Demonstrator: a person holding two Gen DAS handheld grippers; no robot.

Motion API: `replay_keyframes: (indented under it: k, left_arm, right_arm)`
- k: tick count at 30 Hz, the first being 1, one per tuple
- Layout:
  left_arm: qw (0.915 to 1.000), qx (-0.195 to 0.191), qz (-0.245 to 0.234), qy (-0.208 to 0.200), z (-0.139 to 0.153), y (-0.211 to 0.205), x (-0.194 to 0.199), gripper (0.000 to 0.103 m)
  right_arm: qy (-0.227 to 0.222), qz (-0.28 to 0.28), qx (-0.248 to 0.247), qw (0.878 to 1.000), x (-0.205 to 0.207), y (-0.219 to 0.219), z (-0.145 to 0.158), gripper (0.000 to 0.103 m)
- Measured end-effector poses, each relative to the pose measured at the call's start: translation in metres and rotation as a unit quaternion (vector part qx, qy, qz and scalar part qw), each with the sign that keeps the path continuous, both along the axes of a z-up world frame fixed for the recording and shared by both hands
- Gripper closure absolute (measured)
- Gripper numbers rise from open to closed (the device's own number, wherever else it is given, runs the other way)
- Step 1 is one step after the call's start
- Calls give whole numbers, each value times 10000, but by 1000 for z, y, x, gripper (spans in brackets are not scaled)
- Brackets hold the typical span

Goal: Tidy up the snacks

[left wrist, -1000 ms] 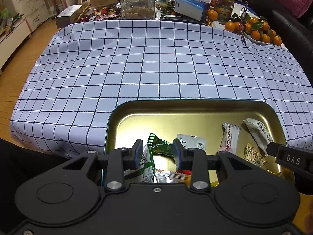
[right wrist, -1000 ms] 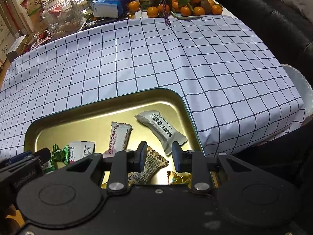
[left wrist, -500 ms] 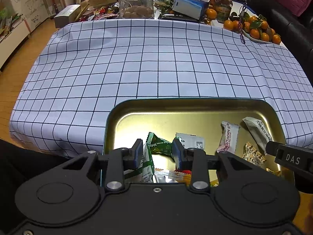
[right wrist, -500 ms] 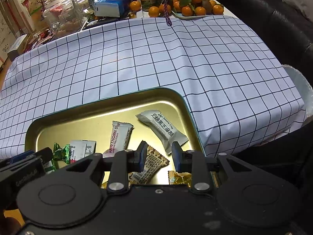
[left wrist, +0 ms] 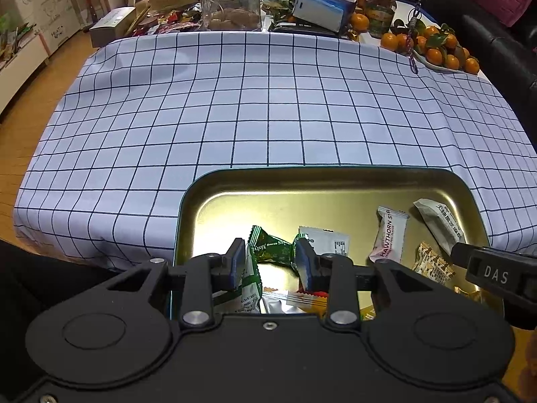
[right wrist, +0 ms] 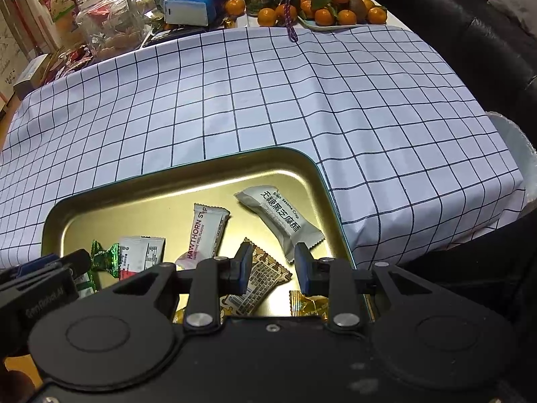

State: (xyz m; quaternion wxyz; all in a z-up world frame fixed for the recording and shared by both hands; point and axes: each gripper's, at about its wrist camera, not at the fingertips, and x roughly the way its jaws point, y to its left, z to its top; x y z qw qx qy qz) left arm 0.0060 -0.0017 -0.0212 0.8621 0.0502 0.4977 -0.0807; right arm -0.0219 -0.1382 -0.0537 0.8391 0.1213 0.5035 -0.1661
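A gold tray [left wrist: 302, 170] [right wrist: 201, 165] sits at the near edge of the checked tablecloth [left wrist: 235, 100]. In it lie a green candy [left wrist: 272, 248], a white packet [left wrist: 324, 243], a pink hawthorn strip [left wrist: 389, 236] [right wrist: 204, 231], a grey sesame crisp bar [left wrist: 443, 225] [right wrist: 282, 215], a brown patterned packet [right wrist: 265, 275] and a gold candy [right wrist: 308, 304]. My left gripper [left wrist: 270, 263] hovers open over the tray's left end, above the green candy. My right gripper [right wrist: 273, 268] hovers open over the right end, above the brown packet. Nothing is held.
Along the table's far edge stand a glass jar [left wrist: 230, 0], a blue tissue pack [left wrist: 322, 8], cans and a plate of oranges [left wrist: 439, 53]. A black sofa [right wrist: 486, 33] runs along the right side. Wooden floor lies to the left.
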Motion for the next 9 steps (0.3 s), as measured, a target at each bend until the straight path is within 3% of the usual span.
replay_keyframes:
  k: [9]
  left_arm:
    - [10000,-5,1,12,0,0,0,60]
  right_arm:
    - [36,21,17,10000,1,-1,-2,73]
